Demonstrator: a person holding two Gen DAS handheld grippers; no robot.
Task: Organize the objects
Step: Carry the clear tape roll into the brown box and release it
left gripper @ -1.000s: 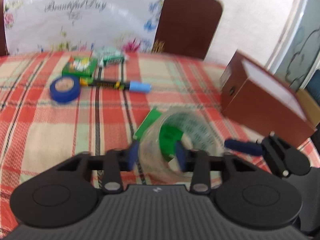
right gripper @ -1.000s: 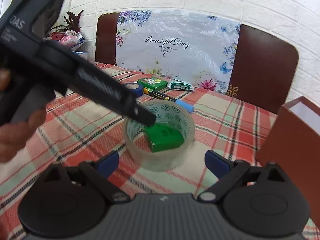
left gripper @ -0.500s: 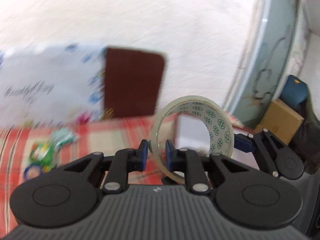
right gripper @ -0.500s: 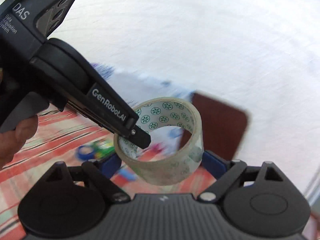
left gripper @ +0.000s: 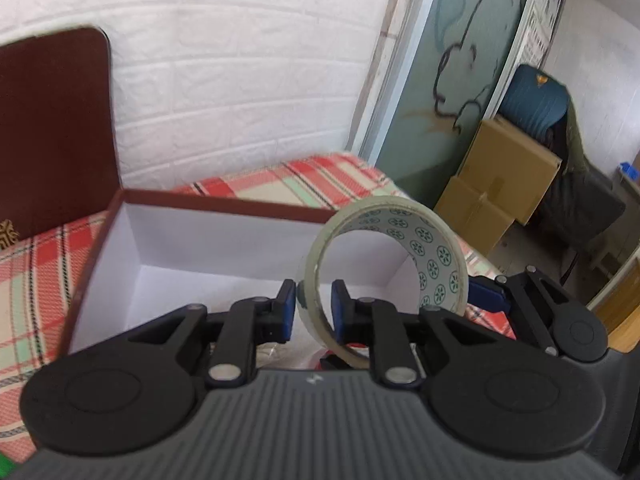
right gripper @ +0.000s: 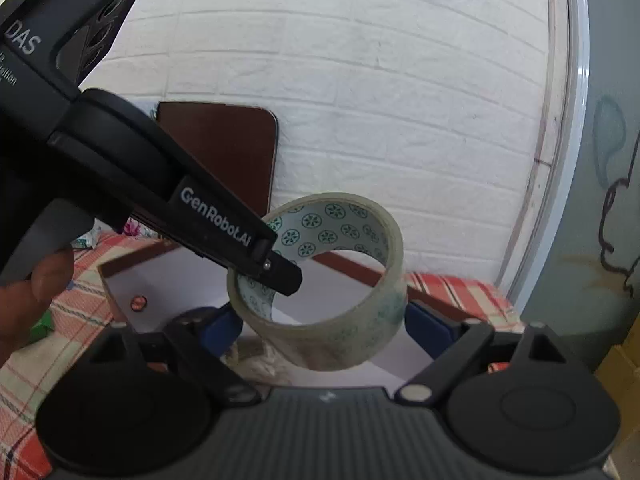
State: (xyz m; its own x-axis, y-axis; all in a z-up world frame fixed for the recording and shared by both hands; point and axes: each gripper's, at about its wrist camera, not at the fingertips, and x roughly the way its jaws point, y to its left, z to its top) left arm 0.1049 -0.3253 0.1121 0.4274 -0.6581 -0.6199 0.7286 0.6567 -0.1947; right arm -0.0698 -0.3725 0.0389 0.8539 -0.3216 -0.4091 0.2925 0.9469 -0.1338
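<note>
A white brick wall backs a bench under a red plaid cloth [left gripper: 36,280]. The tape roll [left gripper: 400,256] hangs above the open brown box [left gripper: 224,204], its wall clenched between the left gripper [left gripper: 314,308] fingers; the right gripper [right gripper: 322,320] stands spread around it, apparently not pressing. Best lower the roll well inside before letting go. The white-lined box holds a few small things, too hidden to identify.

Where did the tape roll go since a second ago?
The left gripper closed its fingers on the tape roll's wall, lifted it off the table and carried it over the open box. The right gripper stayed open beside it.
</note>
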